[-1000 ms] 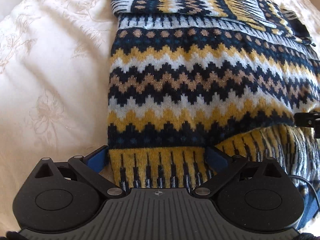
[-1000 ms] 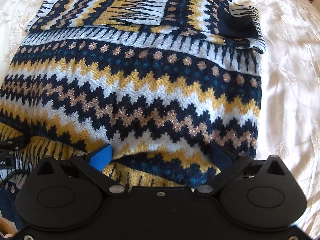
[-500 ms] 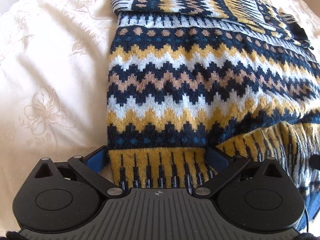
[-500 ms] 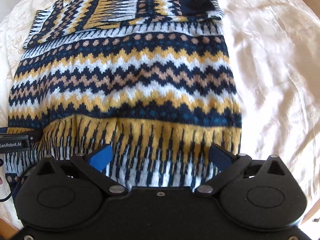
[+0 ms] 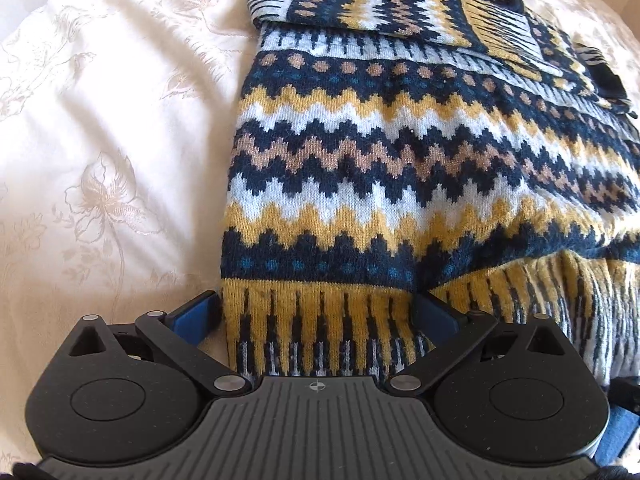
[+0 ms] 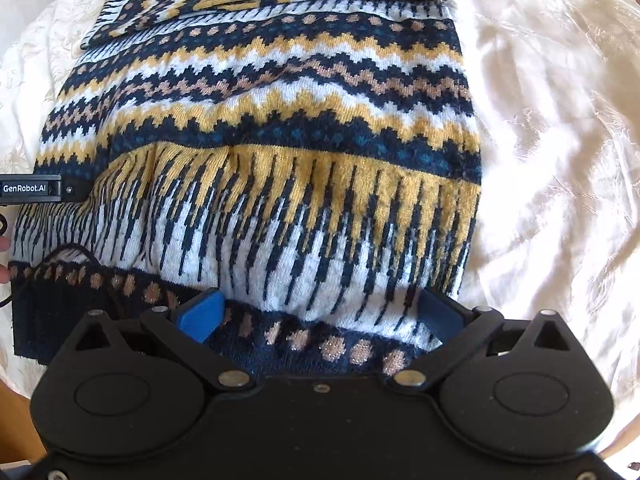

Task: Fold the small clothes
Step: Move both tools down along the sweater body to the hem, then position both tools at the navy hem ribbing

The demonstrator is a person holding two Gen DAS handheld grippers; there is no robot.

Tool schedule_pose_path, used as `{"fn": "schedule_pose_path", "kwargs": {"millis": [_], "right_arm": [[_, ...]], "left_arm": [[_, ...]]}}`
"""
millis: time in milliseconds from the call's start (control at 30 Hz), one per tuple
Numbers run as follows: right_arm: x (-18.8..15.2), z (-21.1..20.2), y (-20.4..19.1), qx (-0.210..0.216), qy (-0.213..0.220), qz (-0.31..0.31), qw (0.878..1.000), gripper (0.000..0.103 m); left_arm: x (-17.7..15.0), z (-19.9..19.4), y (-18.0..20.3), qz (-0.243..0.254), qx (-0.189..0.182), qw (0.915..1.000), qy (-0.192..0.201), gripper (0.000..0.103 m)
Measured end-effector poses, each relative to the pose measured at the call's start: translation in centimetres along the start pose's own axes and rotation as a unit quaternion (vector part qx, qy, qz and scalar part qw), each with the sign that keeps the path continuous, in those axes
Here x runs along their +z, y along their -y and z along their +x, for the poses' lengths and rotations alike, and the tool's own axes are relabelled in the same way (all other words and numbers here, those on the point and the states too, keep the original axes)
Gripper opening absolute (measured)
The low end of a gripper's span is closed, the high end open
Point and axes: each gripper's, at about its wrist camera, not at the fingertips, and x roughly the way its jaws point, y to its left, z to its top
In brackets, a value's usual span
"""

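Note:
A knitted sweater (image 5: 400, 168) with navy, mustard, white and tan zigzags lies flat on a cream bedspread, its sleeves folded across the chest at the far end. My left gripper (image 5: 316, 314) is open, and its blue fingers (image 5: 196, 314) straddle the hem's near left corner. In the right wrist view the sweater (image 6: 280, 120) fills the middle. My right gripper (image 6: 320, 316) is open too, wide over the navy hem band (image 6: 320, 348) with tan dots, which is rumpled there. Neither gripper pinches cloth.
The cream embroidered bedspread (image 5: 100, 160) spreads out to the left of the sweater and, in the right wrist view, to its right (image 6: 560, 140). The left gripper's body with a GenRobot.AI label (image 6: 32, 189) shows at the left edge, a black cable (image 6: 48, 256) below it.
The right gripper has drawn back from over the sweater's middle to its bottom hem, so the navy dotted band now lies between its fingers. The left gripper has barely moved.

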Motion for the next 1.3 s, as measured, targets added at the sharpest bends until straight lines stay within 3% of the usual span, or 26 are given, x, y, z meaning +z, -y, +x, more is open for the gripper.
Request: {"fn": "schedule_pose_path", "kwargs": {"millis": [267,433,633,800,833,967,1100,1300], "right_arm": [[-2.4,-0.7,0.6,0.018,0.045,-0.018,0.999,0.103],[-4.3,-1.2,1.8,0.036,0.046,0.001,0.998,0.103],[-6.5,-1.1,3.1,0.049,0.032,0.007,0.998,0.103],[-6.9,-1.4,3.7,0.064,0.030,0.014,0.997,0.103],[-6.9,-1.4,3.9,0.068,0.029,0.019,0.997,0.103],[-7.1,-1.8,4.7,0.081,0.021,0.034,0.996,0.103],[-7.5,-2.6,5.7,0.104,0.026,0.053,0.993,0.103],[-7.5,-3.8,6.9,0.138,0.055,0.072,0.986,0.103]], "left_arm": [[-5.5,-2.9,0.8,-0.009,0.015,0.9997,0.015,0.103],[-9.5,-4.5,1.7,0.007,0.019,0.9995,0.024,0.103],[-13.5,-6.6,0.9,-0.036,0.002,0.9987,0.036,0.102],[-15.4,-8.3,0.3,-0.057,-0.015,0.9970,0.050,0.099],[-15.8,-8.7,0.3,-0.055,-0.018,0.9971,0.049,0.095],[-17.0,-9.1,0.4,-0.017,-0.019,0.9993,0.028,0.089],[-18.6,-9.9,0.7,0.013,-0.011,0.9991,0.039,0.089],[-18.9,-10.6,0.3,0.006,-0.023,0.9976,0.065,0.089]]}}
